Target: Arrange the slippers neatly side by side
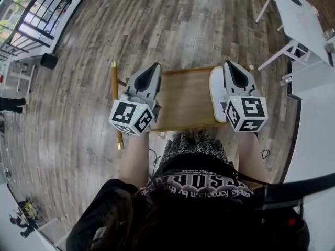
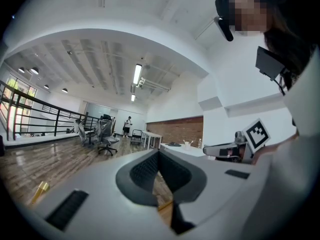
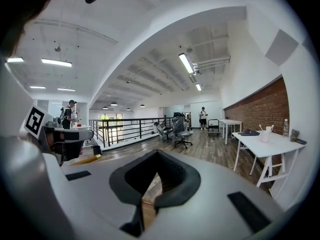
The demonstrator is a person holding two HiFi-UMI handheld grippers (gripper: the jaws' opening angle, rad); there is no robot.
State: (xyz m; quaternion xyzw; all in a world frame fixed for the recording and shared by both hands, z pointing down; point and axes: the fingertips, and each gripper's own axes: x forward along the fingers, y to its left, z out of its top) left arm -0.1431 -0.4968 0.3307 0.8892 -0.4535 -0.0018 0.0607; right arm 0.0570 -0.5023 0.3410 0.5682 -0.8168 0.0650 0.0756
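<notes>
In the head view a small wooden table (image 1: 183,101) stands in front of the person's lap. A white rounded thing (image 1: 216,95), which looks like a slipper, lies on its right part and is half hidden by my right gripper. No second slipper shows. My left gripper (image 1: 155,65) hangs over the table's left edge with its jaws together and nothing between them. My right gripper (image 1: 229,63) hangs over the table's right end, also shut and empty. In both gripper views the jaw tips (image 2: 159,151) (image 3: 157,152) meet and point out across the room.
A wooden pole with gold ends (image 1: 114,103) runs along the table's left side. A white table (image 1: 298,14) stands at the far right, a black bin (image 1: 48,60) and a railing (image 1: 31,20) at the far left. Wood floor surrounds the table.
</notes>
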